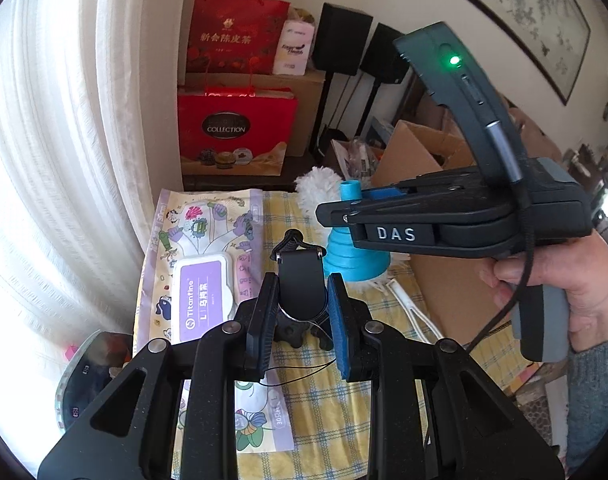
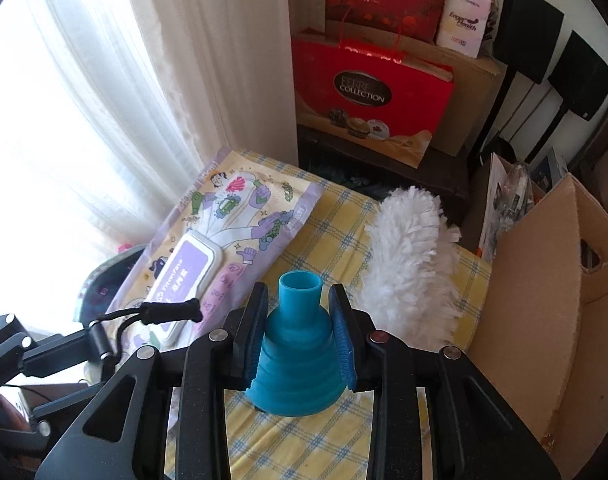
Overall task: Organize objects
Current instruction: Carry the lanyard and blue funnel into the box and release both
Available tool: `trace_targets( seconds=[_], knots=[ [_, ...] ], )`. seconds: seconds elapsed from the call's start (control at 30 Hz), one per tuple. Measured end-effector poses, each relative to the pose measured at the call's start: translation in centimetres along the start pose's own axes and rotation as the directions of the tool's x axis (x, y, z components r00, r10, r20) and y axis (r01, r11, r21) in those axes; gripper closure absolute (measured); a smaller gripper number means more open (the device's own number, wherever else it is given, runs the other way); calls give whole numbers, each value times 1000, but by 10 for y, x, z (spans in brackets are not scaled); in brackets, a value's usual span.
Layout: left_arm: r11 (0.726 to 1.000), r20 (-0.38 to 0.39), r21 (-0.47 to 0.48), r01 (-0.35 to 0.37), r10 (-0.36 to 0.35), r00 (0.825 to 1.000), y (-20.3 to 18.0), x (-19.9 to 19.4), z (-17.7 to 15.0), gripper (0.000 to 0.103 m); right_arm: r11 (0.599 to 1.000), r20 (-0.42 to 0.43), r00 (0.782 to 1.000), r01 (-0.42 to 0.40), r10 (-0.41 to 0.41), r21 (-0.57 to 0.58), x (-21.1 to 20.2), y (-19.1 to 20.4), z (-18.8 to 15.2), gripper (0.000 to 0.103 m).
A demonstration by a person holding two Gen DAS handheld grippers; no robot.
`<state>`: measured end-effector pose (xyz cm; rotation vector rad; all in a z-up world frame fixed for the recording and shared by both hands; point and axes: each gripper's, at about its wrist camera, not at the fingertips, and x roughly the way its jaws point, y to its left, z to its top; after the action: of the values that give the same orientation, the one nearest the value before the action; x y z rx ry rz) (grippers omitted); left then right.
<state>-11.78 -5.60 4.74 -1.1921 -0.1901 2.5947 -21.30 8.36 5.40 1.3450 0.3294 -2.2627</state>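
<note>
While sheer curtains fill the left of both views, the wipes pack point(image 1: 208, 280) lies flat at centre left on the checked desk point(image 1: 304, 412); soft and floppy, it seems best taken by an edge. At lower centre of the left wrist view, the left tool point(image 1: 302, 312) is closed narrowly on a black clip-like gadget point(image 1: 302, 280) with a cord, rigid and probably light. Further right, the right tool point(image 2: 300, 336) pinches the blue ribbed funnel point(image 2: 298, 344) across its cone; it looks light and squashy, so the stiffer neck may hold better. Right of it lies the fluffy white duster point(image 2: 411, 264).
</note>
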Motion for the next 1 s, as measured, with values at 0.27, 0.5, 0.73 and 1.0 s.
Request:
trace_targets(
  seconds=[0.27,0.5,0.73,1.0],
  knots=[
    [996,21,42,75,-76,997,-40,-11,20,80,999,108,993,38,-38,3,-91,-19,-12,72],
    [986,13,91,137,-139,990,-86,-6,34,80,994,141,985,97,-102,46,-140,-51,-30,72],
    [973,-12,135,186,-186,982,-131,2,41,80,985,164,974,144,-158,98,-174,-83,-55,72],
    [954,-90,190,232,-219,972,-189,33,38,80,967,146,968,179,-207,183,-183,-127,-89,72]
  ],
)
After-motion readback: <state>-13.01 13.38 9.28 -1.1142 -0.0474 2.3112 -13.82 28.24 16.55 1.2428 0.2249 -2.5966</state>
